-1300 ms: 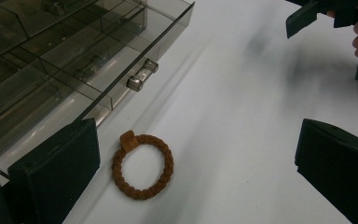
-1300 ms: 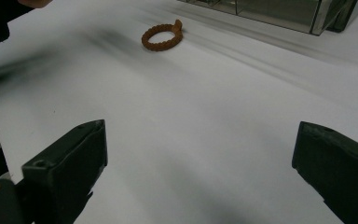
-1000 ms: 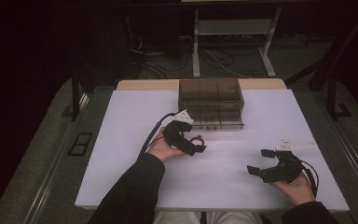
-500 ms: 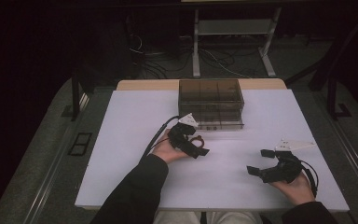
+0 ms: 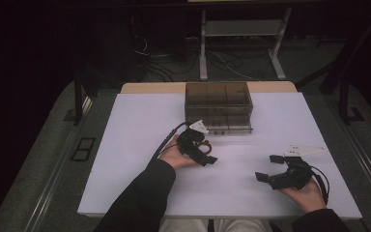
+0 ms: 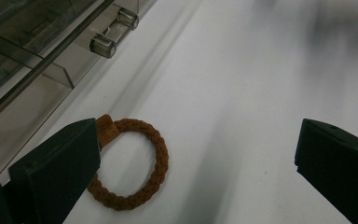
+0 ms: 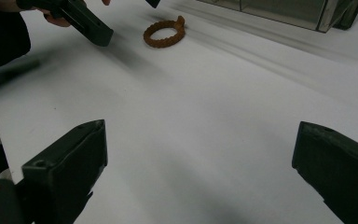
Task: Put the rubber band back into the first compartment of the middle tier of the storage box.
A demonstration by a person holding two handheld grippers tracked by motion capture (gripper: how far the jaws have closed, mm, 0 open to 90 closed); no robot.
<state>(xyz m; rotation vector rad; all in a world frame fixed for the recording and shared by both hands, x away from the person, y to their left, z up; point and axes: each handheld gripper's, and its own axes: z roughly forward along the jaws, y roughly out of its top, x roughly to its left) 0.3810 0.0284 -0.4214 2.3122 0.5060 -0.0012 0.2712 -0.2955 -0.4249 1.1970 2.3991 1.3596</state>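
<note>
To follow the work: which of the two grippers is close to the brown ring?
The left gripper, open beside the brown braided ring; the right gripper is far off.

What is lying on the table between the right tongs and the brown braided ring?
Nothing: in the right gripper view, bare white table runs from the right tongs up to the brown braided ring.

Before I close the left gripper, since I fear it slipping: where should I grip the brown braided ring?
Probably across the braided band of the brown braided ring, coming from above. It lies flat on the white table, so one jaw can drop inside the loop, one outside.
</note>
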